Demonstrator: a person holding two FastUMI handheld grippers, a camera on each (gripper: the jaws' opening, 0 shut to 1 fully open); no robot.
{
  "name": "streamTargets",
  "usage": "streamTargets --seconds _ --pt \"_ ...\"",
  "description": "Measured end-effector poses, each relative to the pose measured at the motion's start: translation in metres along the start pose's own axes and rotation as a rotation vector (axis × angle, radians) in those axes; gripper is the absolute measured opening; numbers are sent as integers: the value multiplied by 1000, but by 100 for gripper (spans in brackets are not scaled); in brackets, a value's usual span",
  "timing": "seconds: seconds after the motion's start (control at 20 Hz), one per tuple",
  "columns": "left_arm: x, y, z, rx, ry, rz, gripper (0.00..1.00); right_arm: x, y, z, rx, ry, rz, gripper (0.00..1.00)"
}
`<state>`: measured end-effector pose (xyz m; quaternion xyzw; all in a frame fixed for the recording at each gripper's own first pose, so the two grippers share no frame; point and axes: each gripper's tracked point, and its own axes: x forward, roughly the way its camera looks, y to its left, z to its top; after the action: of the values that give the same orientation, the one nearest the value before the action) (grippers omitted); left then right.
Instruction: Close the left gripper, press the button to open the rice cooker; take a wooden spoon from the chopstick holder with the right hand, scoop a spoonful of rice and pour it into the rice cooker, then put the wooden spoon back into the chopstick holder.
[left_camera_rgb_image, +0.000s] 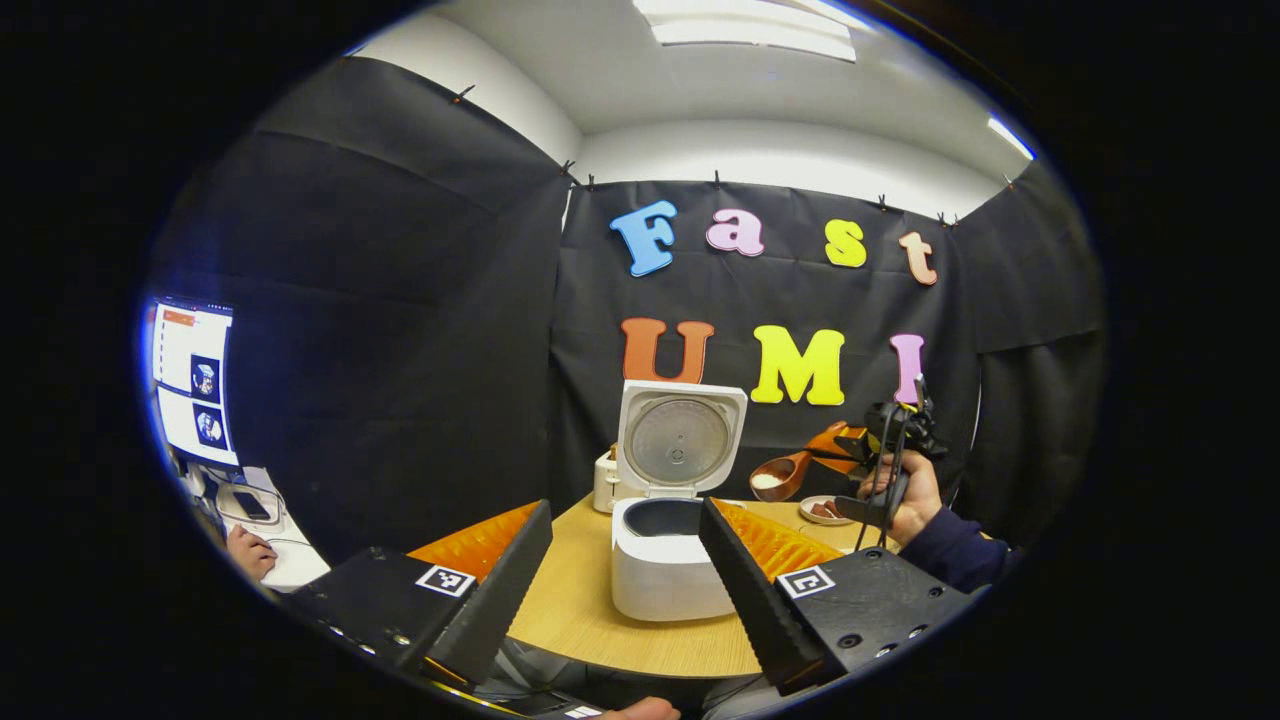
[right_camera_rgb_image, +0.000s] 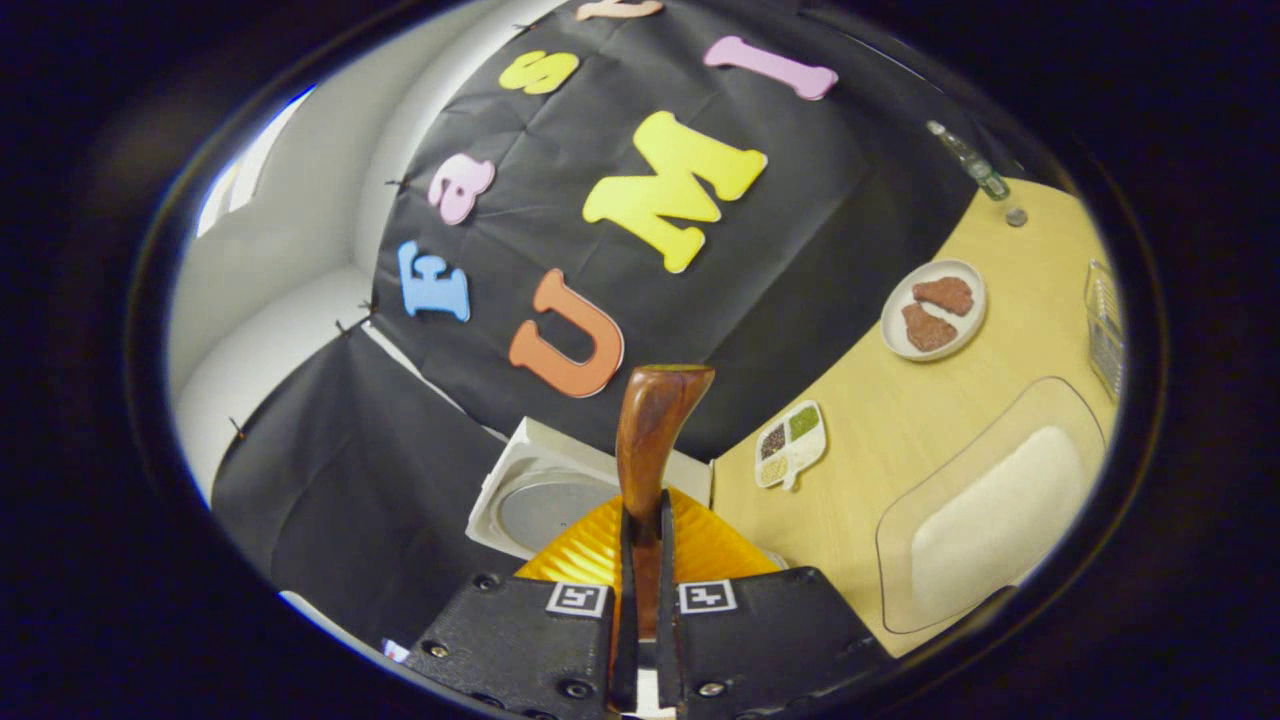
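1. Nearest the left gripper view's lens, the left gripper (left_camera_rgb_image: 625, 560) holds its ribbed black jaws wide apart; each carries a square black-and-white marker.
2. Between them on the round wooden desk (left_camera_rgb_image: 580, 610) sits the white plastic rice cooker (left_camera_rgb_image: 665, 560), lid up, metal liner showing.
3. Farther right, the right gripper (left_camera_rgb_image: 850, 450) has its jaws clamped on the glossy wooden spoon (left_camera_rgb_image: 780, 477), whose bowl holds white rice.
4. No readable brand is visible.
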<state>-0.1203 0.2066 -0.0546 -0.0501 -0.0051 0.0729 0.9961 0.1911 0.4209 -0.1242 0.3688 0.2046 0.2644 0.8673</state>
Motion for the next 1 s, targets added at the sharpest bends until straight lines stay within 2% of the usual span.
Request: streamTargets --seconds 0.2,0.35,0.55,0.75,0.85,1.0 --pt "-1 3 -1 6 -5 -2 94 31 31 -30 -249 36 -6 12" --pt "-7 3 -3 8 -9 -7 94 42 36 -40 -441 14 -33 12" --pt "-10 -1 0 10 -22 -18 94 52 40 -57 -556 30 -36 13" --pt "-11 -12 -3 4 -25 -41 94 57 52 -69 -760 28 13 13" --pt "-13 -17 -5 22 -20 -51 94 57 51 -73 -858 13 13 13" --pt "-12 -17 -6 48 -18 -44 94 63 50 -88 -931 18 27 13"
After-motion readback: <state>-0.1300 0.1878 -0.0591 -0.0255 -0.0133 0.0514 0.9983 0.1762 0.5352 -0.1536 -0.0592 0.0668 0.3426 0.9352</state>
